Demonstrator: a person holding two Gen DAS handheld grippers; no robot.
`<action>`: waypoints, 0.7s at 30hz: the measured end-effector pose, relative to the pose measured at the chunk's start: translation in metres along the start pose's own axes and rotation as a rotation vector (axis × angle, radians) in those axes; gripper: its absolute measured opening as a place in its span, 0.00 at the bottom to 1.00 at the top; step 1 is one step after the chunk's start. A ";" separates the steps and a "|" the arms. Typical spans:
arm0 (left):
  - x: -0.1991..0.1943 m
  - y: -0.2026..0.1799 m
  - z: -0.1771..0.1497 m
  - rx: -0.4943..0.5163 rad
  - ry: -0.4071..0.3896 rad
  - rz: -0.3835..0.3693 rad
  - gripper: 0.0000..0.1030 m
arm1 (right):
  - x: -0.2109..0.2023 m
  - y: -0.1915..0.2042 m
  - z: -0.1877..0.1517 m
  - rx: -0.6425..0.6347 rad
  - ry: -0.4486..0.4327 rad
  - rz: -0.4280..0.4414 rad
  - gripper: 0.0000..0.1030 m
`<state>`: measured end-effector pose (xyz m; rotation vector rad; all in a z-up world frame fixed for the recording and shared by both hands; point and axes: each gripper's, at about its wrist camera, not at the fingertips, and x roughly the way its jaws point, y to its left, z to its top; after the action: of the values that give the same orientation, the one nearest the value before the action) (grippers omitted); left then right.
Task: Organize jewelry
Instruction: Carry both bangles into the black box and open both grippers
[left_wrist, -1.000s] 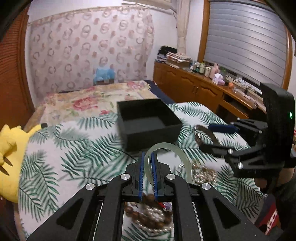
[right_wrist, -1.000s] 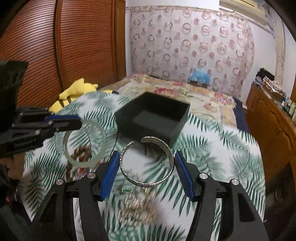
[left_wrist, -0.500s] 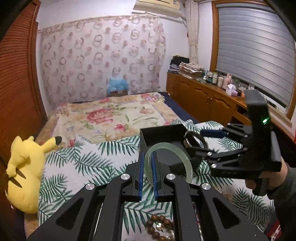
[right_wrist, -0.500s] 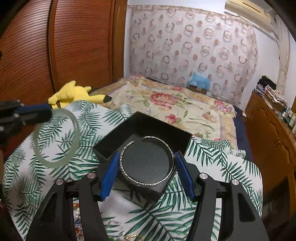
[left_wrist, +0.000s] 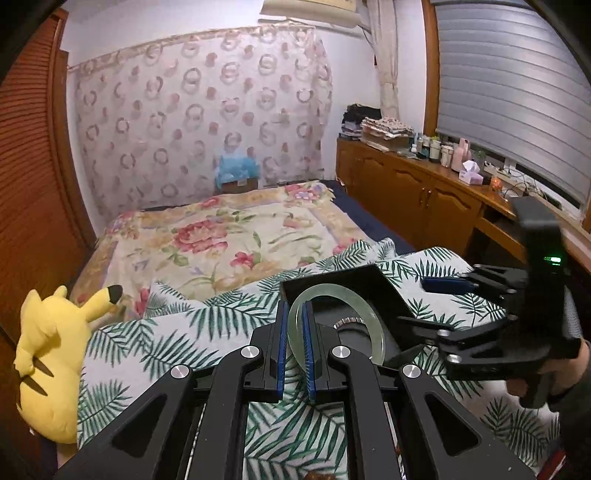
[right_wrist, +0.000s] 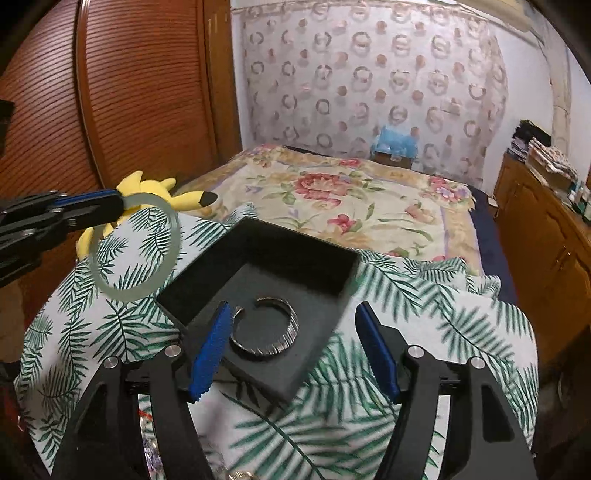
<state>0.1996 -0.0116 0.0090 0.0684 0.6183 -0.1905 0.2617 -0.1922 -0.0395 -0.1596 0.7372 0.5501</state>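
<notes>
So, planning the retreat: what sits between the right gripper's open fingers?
In the right wrist view, the silver cuff lies released in the black box, between the right gripper's fingers.

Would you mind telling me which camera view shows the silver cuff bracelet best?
The right wrist view: the silver cuff bracelet lies whole and unobstructed on the floor of the black box, between the open right gripper's fingers. In the left wrist view only a sliver of it shows behind the jade bangle.
</notes>
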 end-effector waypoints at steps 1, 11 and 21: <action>0.004 -0.002 0.001 0.003 0.004 0.001 0.07 | -0.004 -0.002 -0.003 0.006 -0.001 -0.005 0.69; 0.068 -0.018 -0.007 0.027 0.105 0.039 0.07 | -0.032 -0.014 -0.036 0.010 -0.029 -0.022 0.69; 0.076 -0.017 -0.016 -0.008 0.157 0.011 0.08 | -0.034 -0.011 -0.047 0.015 -0.035 -0.015 0.69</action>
<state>0.2479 -0.0388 -0.0489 0.0791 0.7754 -0.1728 0.2185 -0.2313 -0.0516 -0.1413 0.7049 0.5317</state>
